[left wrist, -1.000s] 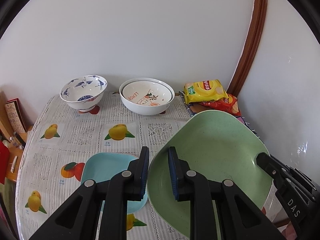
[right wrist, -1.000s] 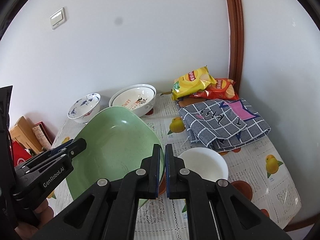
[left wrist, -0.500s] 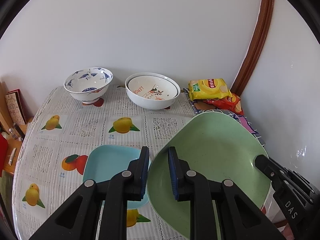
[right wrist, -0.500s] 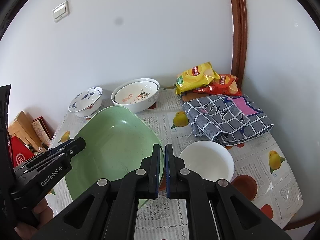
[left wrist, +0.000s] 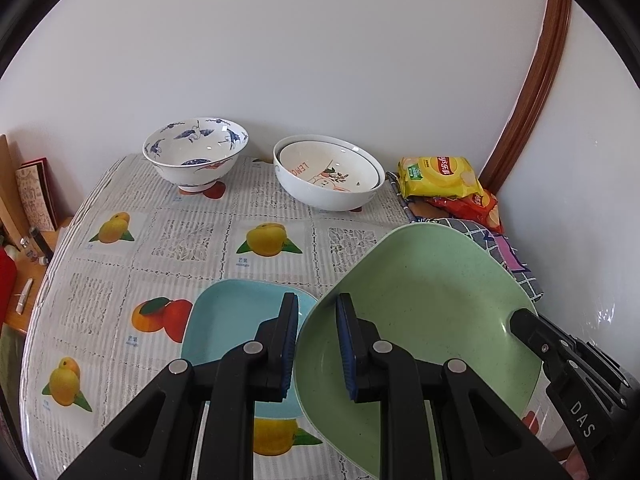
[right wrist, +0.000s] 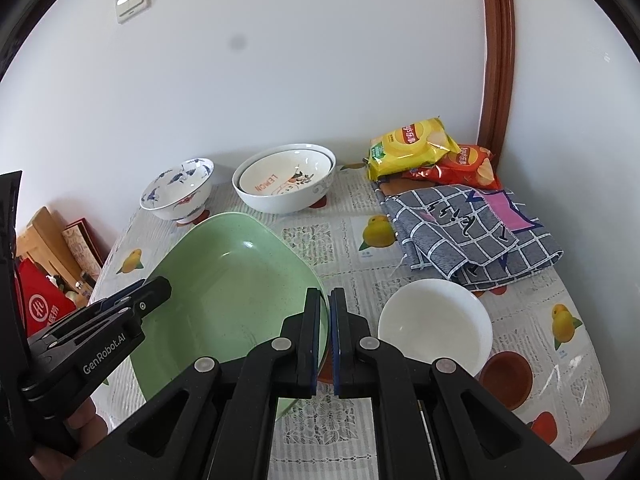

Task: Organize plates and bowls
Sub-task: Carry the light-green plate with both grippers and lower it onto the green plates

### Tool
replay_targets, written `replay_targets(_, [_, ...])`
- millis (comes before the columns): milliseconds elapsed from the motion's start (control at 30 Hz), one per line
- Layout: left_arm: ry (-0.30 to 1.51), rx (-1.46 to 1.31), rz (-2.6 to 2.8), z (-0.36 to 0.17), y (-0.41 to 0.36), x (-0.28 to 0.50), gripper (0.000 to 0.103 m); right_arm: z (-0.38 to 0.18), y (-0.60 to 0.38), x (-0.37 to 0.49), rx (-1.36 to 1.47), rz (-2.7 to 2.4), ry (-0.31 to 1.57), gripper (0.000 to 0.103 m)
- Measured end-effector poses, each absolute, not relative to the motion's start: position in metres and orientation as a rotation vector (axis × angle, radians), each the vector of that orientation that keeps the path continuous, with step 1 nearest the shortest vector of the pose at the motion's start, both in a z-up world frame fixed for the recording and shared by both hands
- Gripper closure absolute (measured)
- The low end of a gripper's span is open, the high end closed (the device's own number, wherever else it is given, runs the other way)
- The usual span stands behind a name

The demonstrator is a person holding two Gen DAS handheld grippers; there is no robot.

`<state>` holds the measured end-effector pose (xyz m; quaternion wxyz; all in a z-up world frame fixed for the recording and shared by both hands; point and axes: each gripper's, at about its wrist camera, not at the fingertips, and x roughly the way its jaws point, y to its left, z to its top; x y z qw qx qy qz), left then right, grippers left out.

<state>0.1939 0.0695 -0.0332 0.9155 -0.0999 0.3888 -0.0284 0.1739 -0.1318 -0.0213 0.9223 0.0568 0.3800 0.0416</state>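
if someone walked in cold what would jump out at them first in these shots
The big green plate dominates, held off the table with the left gripper and right gripper each clamped on an opposite rim. Under its left edge lies a blue plate, and the yellow chip bag stands out in the far corner.

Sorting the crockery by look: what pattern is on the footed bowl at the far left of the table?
Blue cranes on white, on the footed bowl; clearest in the left wrist view.

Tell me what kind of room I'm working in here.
Most likely a home dining corner. A table under a fruit-print tablecloth stands against the wall, with stacked ceramic bowls, snack bags and a folded checked cloth on it, and a light switch on the wall above.
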Motion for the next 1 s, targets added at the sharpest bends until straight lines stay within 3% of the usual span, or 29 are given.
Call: replay_targets(1000, [0.917,-0.256,0.104,-0.096,0.133,0.22,0.084,-0.078,-0.061,0.232,0.009,0.216,0.896,0.097])
